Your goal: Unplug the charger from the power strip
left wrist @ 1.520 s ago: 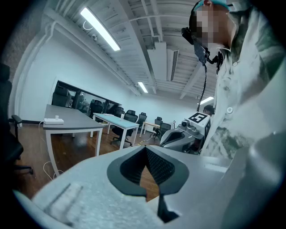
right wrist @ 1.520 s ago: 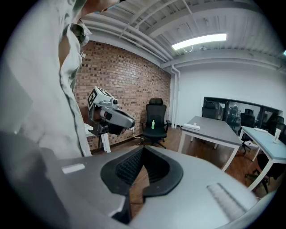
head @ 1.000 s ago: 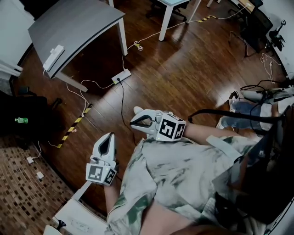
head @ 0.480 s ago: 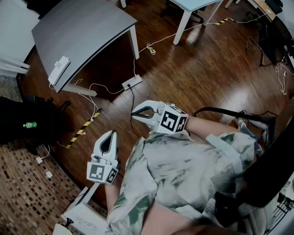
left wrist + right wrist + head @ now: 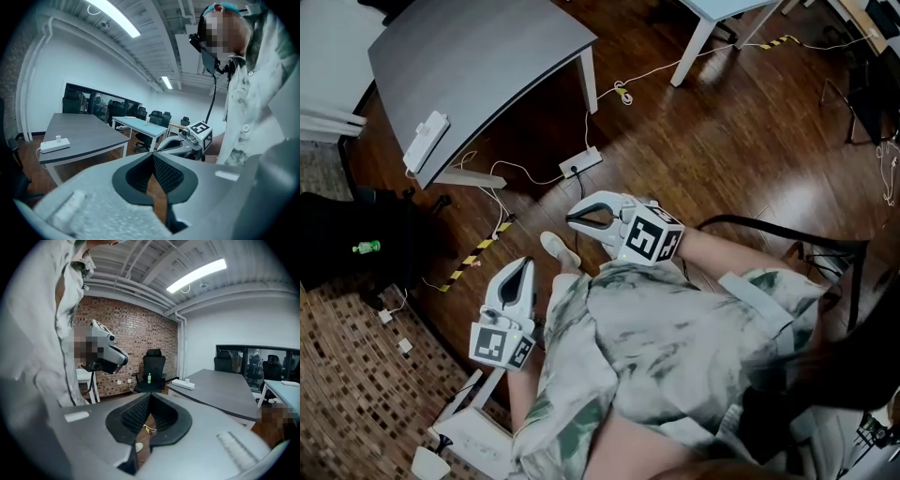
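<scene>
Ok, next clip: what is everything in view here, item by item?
Table: one, grey, top left.
Power strip: one, white, on that table's edge, with a white charger plugged in.
Floor power strip: one, white, on the wood floor by the table leg, black plug in it.
Hazard tape: one strip, yellow-black, on the floor.
Bottle: one, green, on black chair at left.
Shoe: one, pale, between the tongs.
Left tongs: white, shut, empty.
Right tongs: white, shut, empty.
</scene>
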Motion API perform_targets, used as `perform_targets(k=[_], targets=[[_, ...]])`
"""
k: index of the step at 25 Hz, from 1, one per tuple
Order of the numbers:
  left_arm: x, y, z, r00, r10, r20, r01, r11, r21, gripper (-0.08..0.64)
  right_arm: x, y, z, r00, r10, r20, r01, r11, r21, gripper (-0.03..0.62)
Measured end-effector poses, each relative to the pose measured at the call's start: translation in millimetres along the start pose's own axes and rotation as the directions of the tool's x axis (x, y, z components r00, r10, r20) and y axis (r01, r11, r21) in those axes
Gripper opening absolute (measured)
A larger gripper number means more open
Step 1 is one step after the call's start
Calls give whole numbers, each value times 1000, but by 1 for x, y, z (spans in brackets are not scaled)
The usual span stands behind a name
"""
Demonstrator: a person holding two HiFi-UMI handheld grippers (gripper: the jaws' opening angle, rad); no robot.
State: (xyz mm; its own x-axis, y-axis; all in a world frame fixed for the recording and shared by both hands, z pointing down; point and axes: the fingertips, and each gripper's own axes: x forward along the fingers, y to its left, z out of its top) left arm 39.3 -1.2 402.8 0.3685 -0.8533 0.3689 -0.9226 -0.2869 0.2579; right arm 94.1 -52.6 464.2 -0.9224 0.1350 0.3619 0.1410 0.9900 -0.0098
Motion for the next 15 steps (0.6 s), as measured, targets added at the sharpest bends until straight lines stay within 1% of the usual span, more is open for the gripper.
perform_targets(k=[3,6,8,11,15], targets=[[5,11,0,1000,13,17,-13,1000,4,2,7,1,-4,1000,26,-2,-26,1000,-17,6],[8,23,13,999,-20,50,18,999,44,2,14,-3,-1,1000,10,-27,-11,999,-35,6],[4,39,17,996,-39,78,35,998,43,2,25,-7,6,999,1,-49,-4,998,-64,6],[-7,80,18,993,-30,118,30,1000,2,3,59,-20,17,997,-8,-74,-1,994,-110,6],[-18,142,22,990,-42,134,44,999,-9,3,111,-42,36,994,-25,-106,14,994,-108,7]])
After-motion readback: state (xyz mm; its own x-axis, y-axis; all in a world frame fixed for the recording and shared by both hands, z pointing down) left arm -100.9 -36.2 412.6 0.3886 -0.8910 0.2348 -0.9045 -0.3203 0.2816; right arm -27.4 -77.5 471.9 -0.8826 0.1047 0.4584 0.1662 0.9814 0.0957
